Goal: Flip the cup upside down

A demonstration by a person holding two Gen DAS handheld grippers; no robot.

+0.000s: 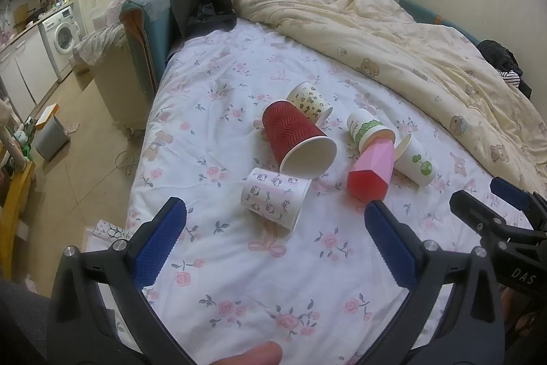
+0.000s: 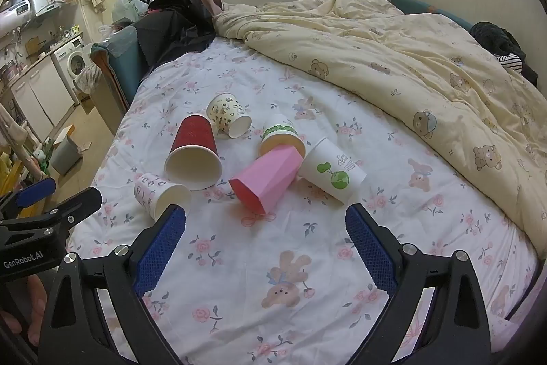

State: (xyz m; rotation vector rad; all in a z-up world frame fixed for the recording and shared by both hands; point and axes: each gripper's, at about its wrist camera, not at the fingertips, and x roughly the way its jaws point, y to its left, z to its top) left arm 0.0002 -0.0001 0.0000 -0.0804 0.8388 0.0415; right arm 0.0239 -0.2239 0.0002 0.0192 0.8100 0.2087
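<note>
Lying on their sides in a loose cluster near the middle of the bed [image 2: 342, 279], six cups waited on the flowered sheet, none yet turned mouth-down. The left hand-held gripper [image 1: 273, 228] hovered with its jaws spread wide and nothing between them, and the right hand-held gripper [image 2: 266, 224] was likewise wide open and empty. Nearest the foot edge lay the small patterned cup [image 1: 273, 197], mouth toward the right, just beside the red ribbed cup [image 1: 297, 139], whose open mouth faced the cameras. Behind it sat the cartoon cup [image 1: 309, 101]. The pink faceted cup [image 1: 371, 173] had its narrow end tucked into the mouth of the green-banded cup [image 1: 365, 129], and the white cup with the tree print [image 1: 415, 161] rested against them.

These looked like thin paper cups, so I judged them very light, easily crushed and prone to roll; the pink one seemed stiffer plastic. A gentle pinch across the wall near the rim, or over the rim with one finger inside, would likely hold best. The red cup's ribs should give grip.

The mattress was soft and rumpled, poor footing for an inverted cup. A cream bear-print quilt [image 2: 410, 57] was heaped along the far side, dark clothes piled at the far left corner, and a kitchen with a washing machine [image 1: 63, 35] lay beyond.
</note>
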